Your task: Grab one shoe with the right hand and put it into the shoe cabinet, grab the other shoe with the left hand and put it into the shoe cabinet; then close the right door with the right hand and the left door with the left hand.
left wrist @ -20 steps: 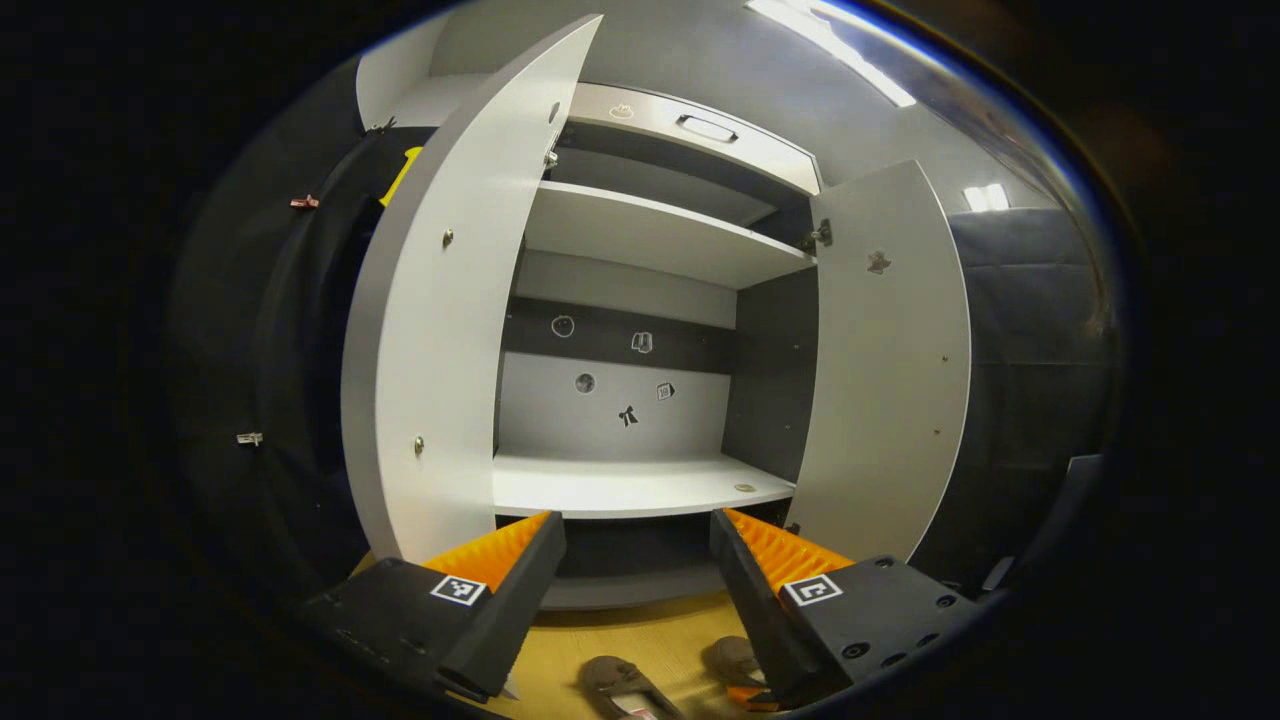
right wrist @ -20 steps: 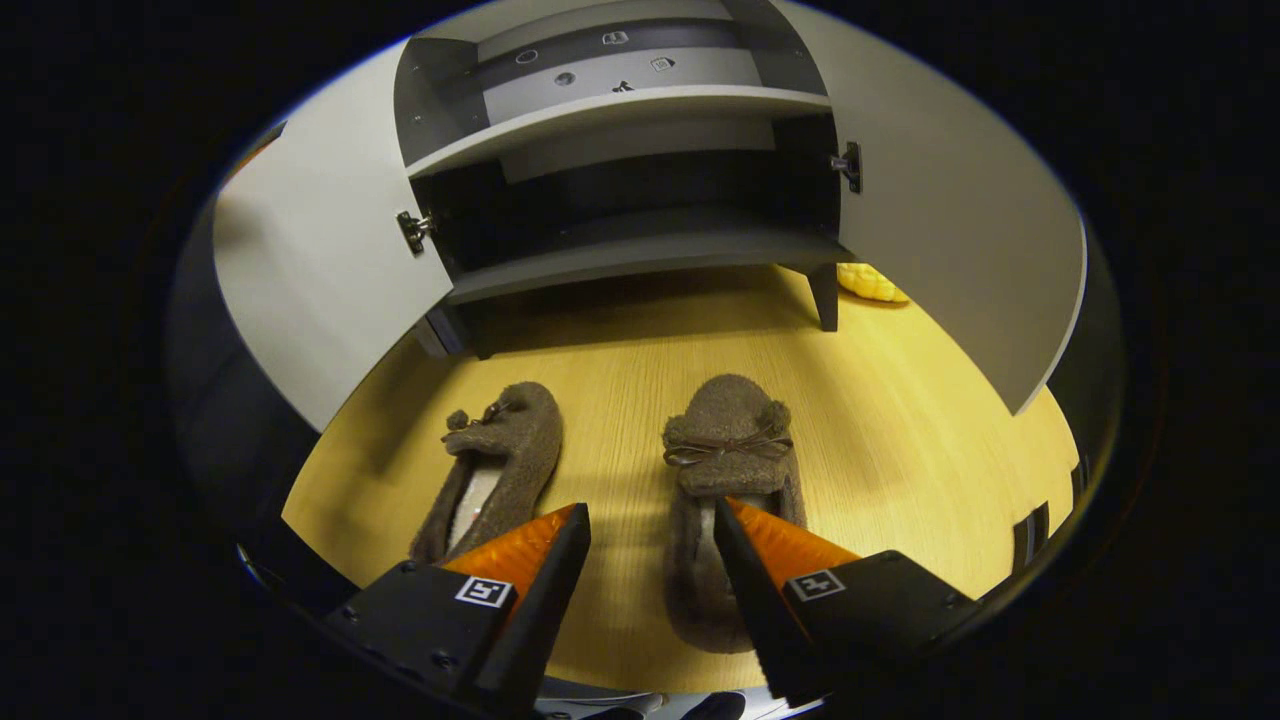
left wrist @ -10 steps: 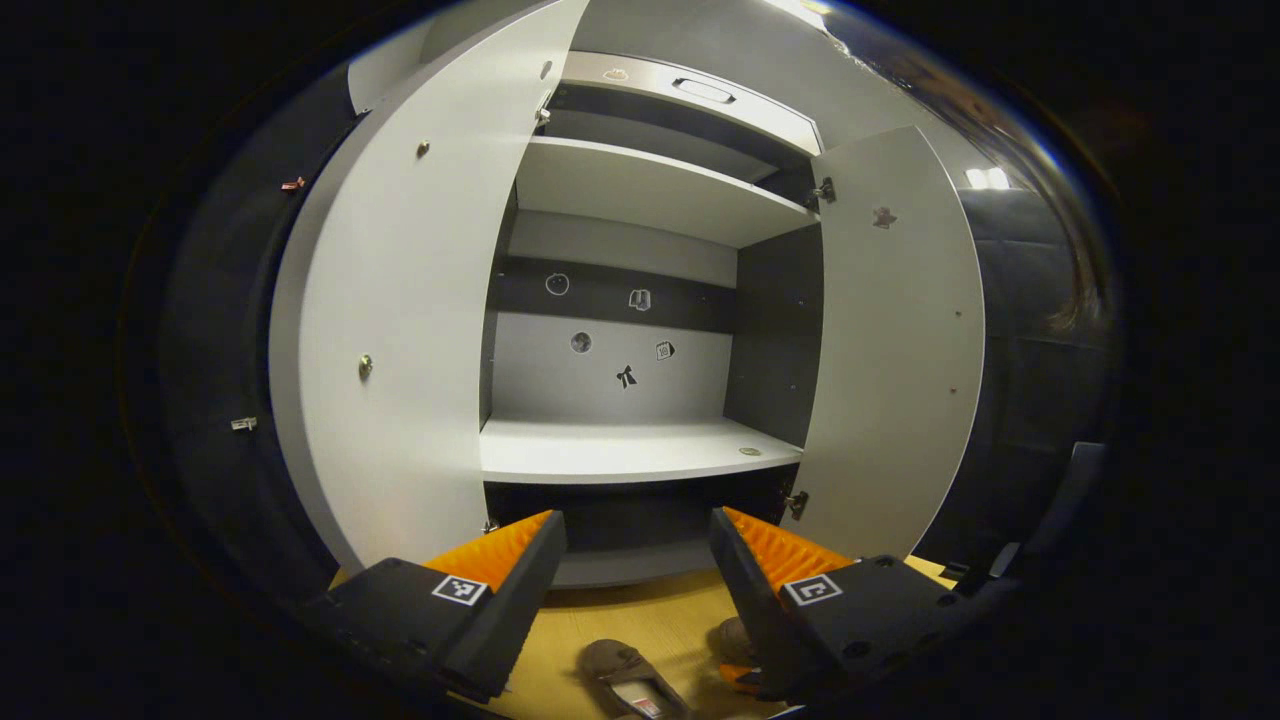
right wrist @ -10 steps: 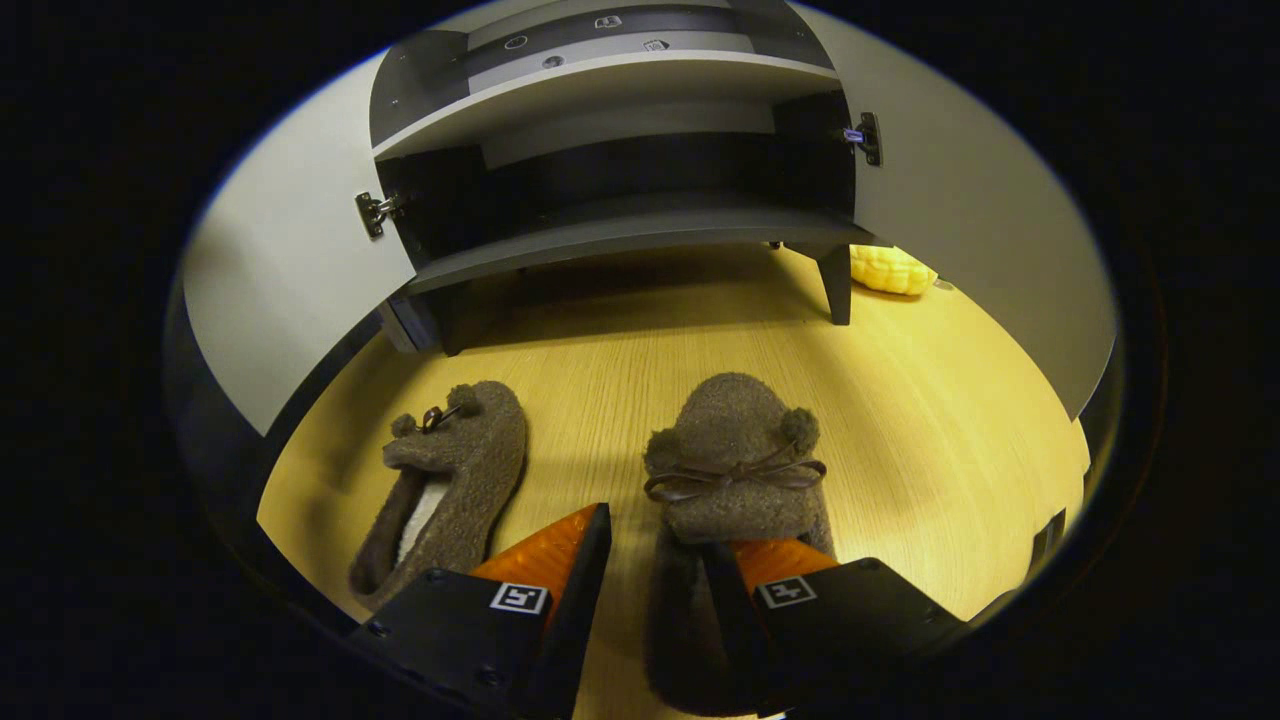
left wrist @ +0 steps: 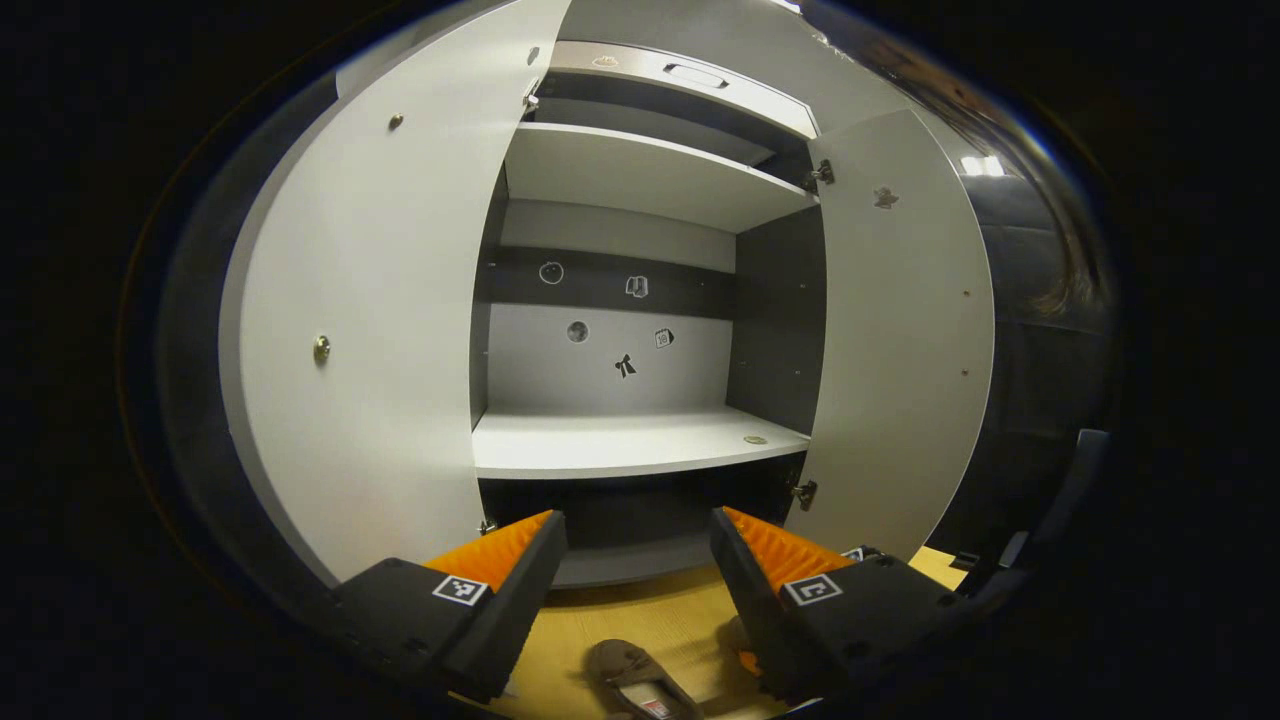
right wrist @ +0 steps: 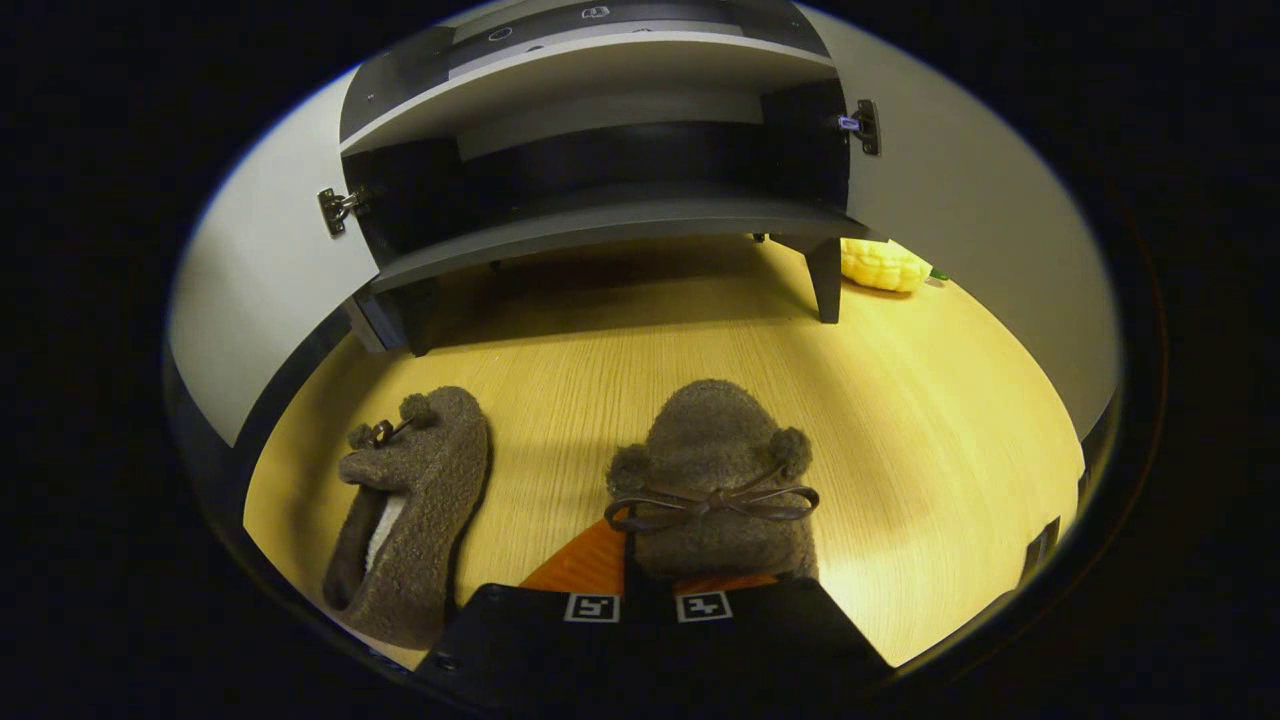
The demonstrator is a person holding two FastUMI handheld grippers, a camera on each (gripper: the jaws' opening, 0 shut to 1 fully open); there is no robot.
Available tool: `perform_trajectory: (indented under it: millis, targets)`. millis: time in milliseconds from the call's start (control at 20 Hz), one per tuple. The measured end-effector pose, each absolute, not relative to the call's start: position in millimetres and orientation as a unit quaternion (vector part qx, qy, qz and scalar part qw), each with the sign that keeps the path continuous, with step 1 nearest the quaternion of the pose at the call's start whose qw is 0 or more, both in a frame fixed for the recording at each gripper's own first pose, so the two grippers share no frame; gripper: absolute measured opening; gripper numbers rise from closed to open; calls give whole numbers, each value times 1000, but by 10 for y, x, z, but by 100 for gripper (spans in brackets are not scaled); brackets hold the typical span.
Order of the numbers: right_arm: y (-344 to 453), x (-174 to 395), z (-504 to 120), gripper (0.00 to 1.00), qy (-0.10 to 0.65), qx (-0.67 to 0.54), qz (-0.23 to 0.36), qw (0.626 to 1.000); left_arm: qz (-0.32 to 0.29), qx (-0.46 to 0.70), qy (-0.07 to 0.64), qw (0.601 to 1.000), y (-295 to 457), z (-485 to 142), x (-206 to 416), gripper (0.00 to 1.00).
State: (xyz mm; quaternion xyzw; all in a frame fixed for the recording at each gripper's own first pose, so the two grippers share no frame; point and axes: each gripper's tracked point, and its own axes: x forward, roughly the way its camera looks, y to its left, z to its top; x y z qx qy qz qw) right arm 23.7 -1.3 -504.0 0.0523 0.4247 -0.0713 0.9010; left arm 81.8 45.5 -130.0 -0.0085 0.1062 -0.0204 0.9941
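Two brown fuzzy slippers lie on the wooden floor in front of the open shoe cabinet [right wrist: 610, 225]. In the right gripper view, my right gripper [right wrist: 640, 570] is shut on the side wall of the right slipper [right wrist: 715, 470], the one with a bow. The left slipper [right wrist: 415, 500] lies apart from it, to its left. My left gripper [left wrist: 638, 520] hangs open above the floor and faces the cabinet's middle shelf [left wrist: 640, 445]. Below its fingers lies a slipper [left wrist: 630, 685] at the bottom edge of the left gripper view.
Both cabinet doors stand wide open: the left door [left wrist: 370, 330] and the right door [left wrist: 900, 340]. The shelves hold no shoes. A yellow corn-shaped object [right wrist: 880, 265] lies on the floor [right wrist: 900, 420] beside the cabinet's right leg [right wrist: 825, 280].
My right gripper moved down onto the right slipper and went from open to shut on its side wall. My left gripper drifted slightly closer to the cabinet and stayed open.
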Motion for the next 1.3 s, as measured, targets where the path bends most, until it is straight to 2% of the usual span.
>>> perform_trajectory:
  millis: [250,800,1050,1300]
  targets:
    - [1,206,-4825,6,419,33,-42,906,-18,-7,104,994,458,-1261,820,92]
    - [-174,636,-2679,6,297,-10,-40,954,-27,-51,95,994,369,-1144,573,92]
    - [-174,1167,-2004,6,240,-40,-29,970,-35,-29,113,993,281,-1253,351,90]
    - [-119,1886,-1415,6,191,-51,-9,980,-42,-89,121,988,130,-1290,198,90]
